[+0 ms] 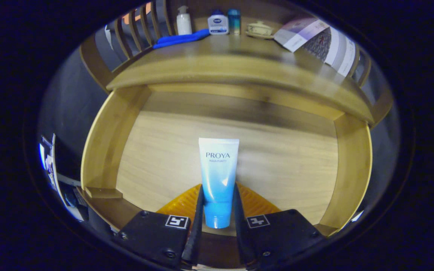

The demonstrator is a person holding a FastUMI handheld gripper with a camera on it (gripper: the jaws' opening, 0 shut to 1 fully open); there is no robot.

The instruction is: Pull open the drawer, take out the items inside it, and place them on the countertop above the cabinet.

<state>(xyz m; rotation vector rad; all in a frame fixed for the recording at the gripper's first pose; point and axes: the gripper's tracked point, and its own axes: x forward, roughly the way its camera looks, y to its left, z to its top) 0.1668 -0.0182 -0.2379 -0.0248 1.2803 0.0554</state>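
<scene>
Countertop (217,56) (bottles (217,23), blue cloth (181,38))

White-to-blue plastic tube (218,177) stood cap-down in the open wooden drawer (104,143), crimp pointing 12 o'clock, countertop (232,56) beyond.

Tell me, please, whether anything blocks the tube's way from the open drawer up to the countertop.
The gripper is shut on the tube above the drawer. The countertop's front edge overhangs the drawer's back, so the tube must come out toward the front first. Bottles stand only along the back.

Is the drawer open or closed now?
Open: the drawer is pulled out below the countertop, its floor exposed; fingers grip the tube.
</scene>
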